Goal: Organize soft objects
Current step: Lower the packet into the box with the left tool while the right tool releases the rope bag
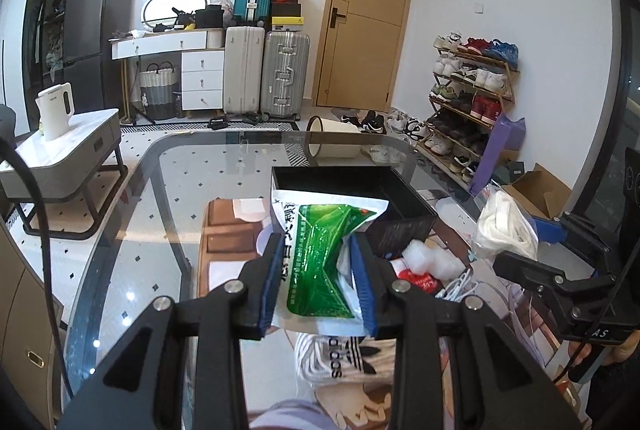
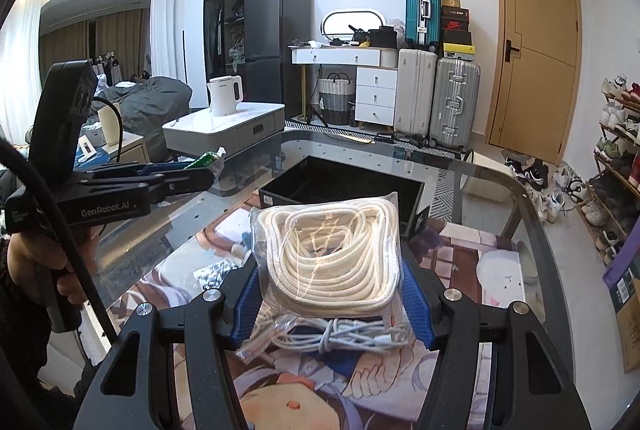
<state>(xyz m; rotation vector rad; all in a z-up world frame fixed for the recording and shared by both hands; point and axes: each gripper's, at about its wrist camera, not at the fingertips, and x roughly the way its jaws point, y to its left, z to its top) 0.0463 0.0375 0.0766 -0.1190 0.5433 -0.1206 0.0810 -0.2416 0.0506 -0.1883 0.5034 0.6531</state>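
My left gripper (image 1: 318, 270) is shut on a green and white soft packet (image 1: 320, 254) and holds it above the glass table, just in front of the black box (image 1: 400, 218). My right gripper (image 2: 328, 282) is shut on a clear bag of coiled white rope (image 2: 332, 254), held above the table in front of the same black box (image 2: 408, 196). In the left wrist view the right gripper (image 1: 520, 250) shows at the right with the rope bag (image 1: 506, 226). In the right wrist view the left gripper (image 2: 200, 170) shows at the left with the packet (image 2: 206, 160).
On the table lie an Adidas sock (image 1: 348, 358), a white fluffy item (image 1: 430, 258), a red and white pouch (image 1: 416, 278) and a white cable bundle (image 2: 340, 340) on a printed mat (image 2: 320, 390). A side table with a kettle (image 1: 54, 110) stands to the left; a shoe rack (image 1: 468, 102) to the right.
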